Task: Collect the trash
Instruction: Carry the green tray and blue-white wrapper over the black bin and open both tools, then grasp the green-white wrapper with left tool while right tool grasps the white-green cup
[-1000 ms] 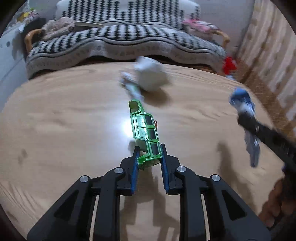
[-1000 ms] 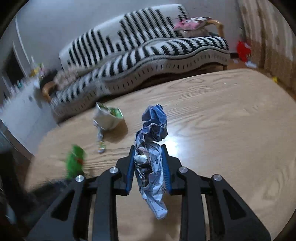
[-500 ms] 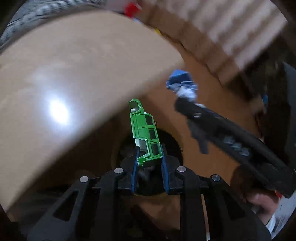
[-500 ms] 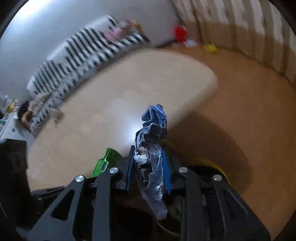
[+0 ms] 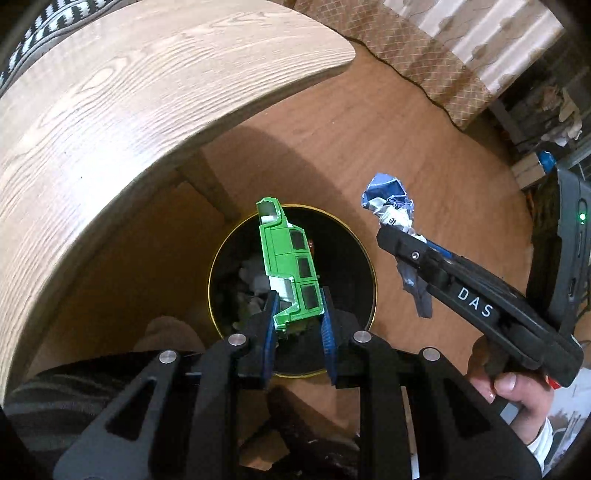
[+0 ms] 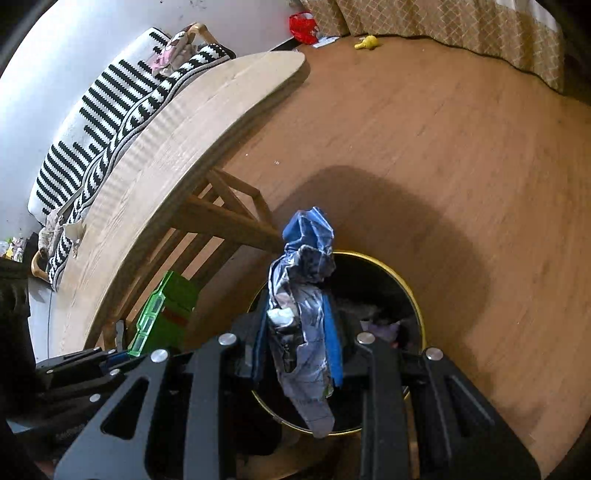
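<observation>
My left gripper is shut on a green plastic packaging piece and holds it over the open black trash bin with a gold rim on the floor. My right gripper is shut on a crumpled blue and silver wrapper and holds it above the same bin. The wrapper and the right gripper also show at the right of the left wrist view. The green piece shows at the left of the right wrist view. The bin holds some pale crumpled trash.
The wooden table stands to the left, its legs close beside the bin. A black-and-white striped sofa is behind the table. Small red and yellow items lie on the far floor by the curtain.
Both grippers swung from over the tabletop down and to the right until they came over the bin on the floor, each still holding its piece of trash.
</observation>
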`<action>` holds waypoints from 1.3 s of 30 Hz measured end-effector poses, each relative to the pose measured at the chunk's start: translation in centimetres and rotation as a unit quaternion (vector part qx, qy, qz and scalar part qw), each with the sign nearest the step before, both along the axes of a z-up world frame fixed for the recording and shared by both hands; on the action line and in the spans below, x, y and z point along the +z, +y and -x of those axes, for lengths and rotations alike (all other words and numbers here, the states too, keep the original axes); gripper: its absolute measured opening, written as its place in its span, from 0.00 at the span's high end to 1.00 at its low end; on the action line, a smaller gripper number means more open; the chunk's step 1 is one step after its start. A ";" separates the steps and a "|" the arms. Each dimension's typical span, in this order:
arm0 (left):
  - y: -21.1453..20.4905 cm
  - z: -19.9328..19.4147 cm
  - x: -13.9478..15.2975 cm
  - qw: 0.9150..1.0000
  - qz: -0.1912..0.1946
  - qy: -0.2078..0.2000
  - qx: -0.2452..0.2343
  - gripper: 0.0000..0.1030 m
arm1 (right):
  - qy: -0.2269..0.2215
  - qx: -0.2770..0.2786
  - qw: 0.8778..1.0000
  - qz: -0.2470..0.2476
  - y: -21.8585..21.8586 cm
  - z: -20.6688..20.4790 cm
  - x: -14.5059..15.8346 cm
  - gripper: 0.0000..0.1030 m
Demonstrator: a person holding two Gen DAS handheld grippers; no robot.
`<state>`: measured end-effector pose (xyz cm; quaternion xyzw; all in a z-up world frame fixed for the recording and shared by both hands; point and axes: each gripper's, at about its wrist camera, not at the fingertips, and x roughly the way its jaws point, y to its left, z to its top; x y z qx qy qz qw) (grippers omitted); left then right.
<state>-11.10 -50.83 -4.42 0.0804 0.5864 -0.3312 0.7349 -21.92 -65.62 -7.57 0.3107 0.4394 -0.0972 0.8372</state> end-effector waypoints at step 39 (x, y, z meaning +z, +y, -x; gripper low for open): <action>40.1 -26.6 4.6 0.894 -0.017 -0.099 0.437 0.06 | -0.146 0.264 0.946 0.115 30.4 -33.2 15.9 0.07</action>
